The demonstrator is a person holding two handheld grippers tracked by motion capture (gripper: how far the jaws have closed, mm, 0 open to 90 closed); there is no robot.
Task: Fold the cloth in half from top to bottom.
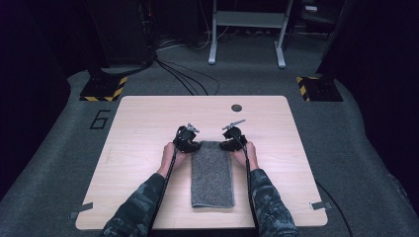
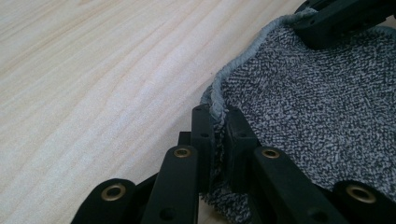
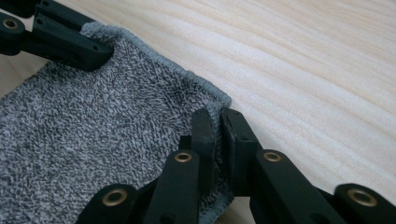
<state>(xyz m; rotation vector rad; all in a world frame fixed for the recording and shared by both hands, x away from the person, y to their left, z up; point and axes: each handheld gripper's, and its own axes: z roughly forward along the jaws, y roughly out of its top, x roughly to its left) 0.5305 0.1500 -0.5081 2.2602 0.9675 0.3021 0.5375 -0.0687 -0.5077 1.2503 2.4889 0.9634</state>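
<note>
A grey speckled towel (image 1: 212,175) lies folded lengthwise on the pale wooden table (image 1: 148,123), its far end between my two hands. My left gripper (image 1: 193,146) is shut on the towel's far left corner; in the left gripper view its jaws pinch the hemmed edge of the towel (image 2: 317,107) at the left gripper's tips (image 2: 218,122). My right gripper (image 1: 226,145) is shut on the far right corner; in the right gripper view the towel (image 3: 93,135) has its hem clamped at the right gripper's tips (image 3: 218,120). Each gripper view also shows the other gripper's black jaw on the opposite corner.
A small dark round disc (image 1: 236,107) sits near the table's far edge. Bare wood lies to both sides of the towel. Beyond the table are grey carpet, cables, a metal frame (image 1: 247,29) and hazard-striped bases (image 1: 104,89).
</note>
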